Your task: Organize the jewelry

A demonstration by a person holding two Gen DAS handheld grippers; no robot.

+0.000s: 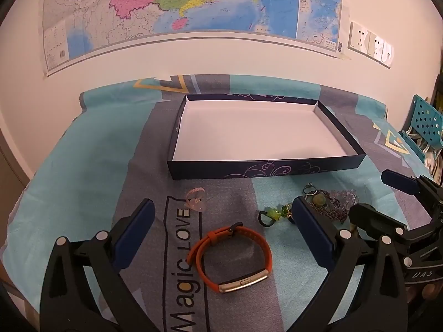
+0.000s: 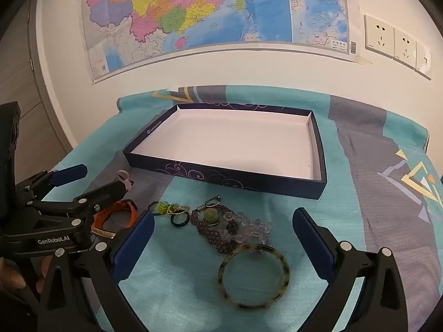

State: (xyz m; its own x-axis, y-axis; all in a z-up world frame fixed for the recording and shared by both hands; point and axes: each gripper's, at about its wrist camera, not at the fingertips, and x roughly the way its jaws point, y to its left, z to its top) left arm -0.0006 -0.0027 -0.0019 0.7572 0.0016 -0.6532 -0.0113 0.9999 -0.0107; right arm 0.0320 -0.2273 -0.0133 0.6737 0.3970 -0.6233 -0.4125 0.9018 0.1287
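An orange wristband with a gold clasp (image 1: 235,257) lies on the patterned cloth between the wide-open fingers of my left gripper (image 1: 223,222), untouched. A pale pink ring (image 1: 195,200) and a green charm piece (image 1: 272,213) lie just beyond it. My right gripper (image 2: 223,231) stands open over a tortoiseshell bangle (image 2: 253,275), a dark beaded bracelet (image 2: 218,227) and clear beads (image 2: 253,229); small rings (image 2: 180,215) lie to their left. Behind them sits a shallow, empty, dark blue box (image 2: 221,177), also facing the left wrist view as the blue box (image 1: 249,170).
The cloth-covered table (image 1: 83,171) stands against a white wall with a map (image 1: 180,8) and sockets (image 2: 393,41). A teal perforated rack (image 1: 423,121) sits off the table's right end. A hand (image 2: 16,276) holds the left gripper's handle.
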